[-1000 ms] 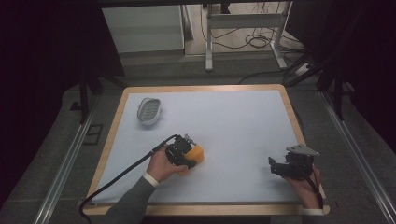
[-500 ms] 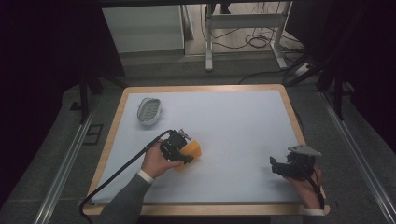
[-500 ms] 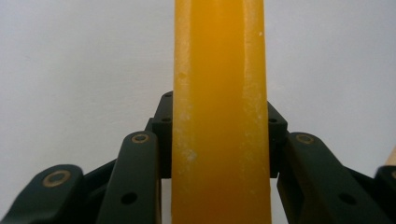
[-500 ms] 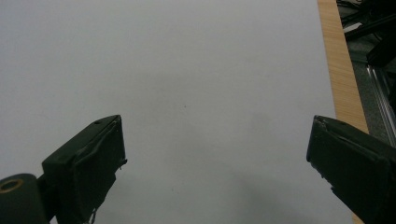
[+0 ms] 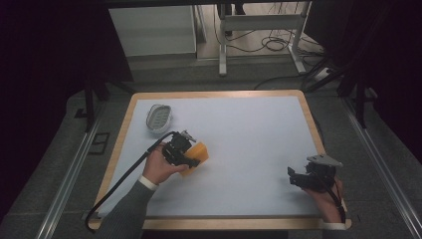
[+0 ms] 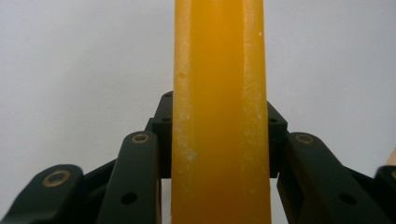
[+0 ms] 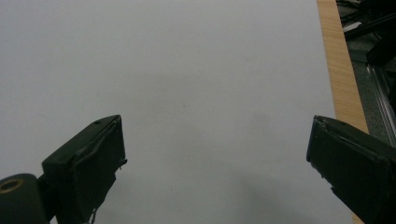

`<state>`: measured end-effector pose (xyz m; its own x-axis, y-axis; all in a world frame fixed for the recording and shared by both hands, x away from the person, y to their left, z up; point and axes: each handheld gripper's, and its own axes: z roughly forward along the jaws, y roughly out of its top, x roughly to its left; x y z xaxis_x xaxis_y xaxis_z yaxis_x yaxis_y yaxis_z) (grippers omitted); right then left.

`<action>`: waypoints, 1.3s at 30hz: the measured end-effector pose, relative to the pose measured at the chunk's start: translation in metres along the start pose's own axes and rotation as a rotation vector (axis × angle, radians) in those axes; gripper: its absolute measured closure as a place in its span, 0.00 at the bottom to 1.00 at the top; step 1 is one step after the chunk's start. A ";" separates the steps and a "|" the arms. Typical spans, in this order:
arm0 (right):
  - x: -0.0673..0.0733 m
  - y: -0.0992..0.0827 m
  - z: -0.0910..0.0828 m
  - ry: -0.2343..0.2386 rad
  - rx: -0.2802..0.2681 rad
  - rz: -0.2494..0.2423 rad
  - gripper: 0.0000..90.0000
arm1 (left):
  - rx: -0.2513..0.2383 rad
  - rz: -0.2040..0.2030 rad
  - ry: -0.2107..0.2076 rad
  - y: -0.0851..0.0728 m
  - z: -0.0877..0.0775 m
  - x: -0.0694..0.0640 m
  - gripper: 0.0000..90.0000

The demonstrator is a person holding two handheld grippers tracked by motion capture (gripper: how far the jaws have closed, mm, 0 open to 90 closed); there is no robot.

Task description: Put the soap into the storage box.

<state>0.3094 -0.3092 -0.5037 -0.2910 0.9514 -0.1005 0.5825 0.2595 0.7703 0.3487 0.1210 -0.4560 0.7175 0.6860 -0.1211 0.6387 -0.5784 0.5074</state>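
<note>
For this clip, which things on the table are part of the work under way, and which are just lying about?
In the job:
- orange block, clamped between the left gripper fingers
- left gripper itself

Lying about:
- small oval dish near the table's far left corner
- right gripper, fingers apart, nothing between them
- white table top

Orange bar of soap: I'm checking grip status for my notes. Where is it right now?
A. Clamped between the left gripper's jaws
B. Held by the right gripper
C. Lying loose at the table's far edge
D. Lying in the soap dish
A: the left gripper has its jaws pressed against both sides of the orange bar of soap, while the right gripper stands open over bare table.
</note>
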 end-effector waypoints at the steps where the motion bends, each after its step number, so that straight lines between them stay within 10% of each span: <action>1: 0.000 0.000 0.000 0.000 0.000 0.000 0.05 | -0.003 -0.003 0.001 0.000 -0.001 0.001 0.68; 39: 0.001 0.001 -0.002 0.001 -0.010 0.007 0.05 | -0.051 -0.084 0.074 0.017 -0.045 0.057 0.68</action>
<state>0.3083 -0.3088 -0.5021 -0.2871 0.9532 -0.0943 0.5772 0.2507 0.7772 0.3875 0.1701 -0.4161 0.6383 0.7629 -0.1030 0.6796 -0.4957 0.5408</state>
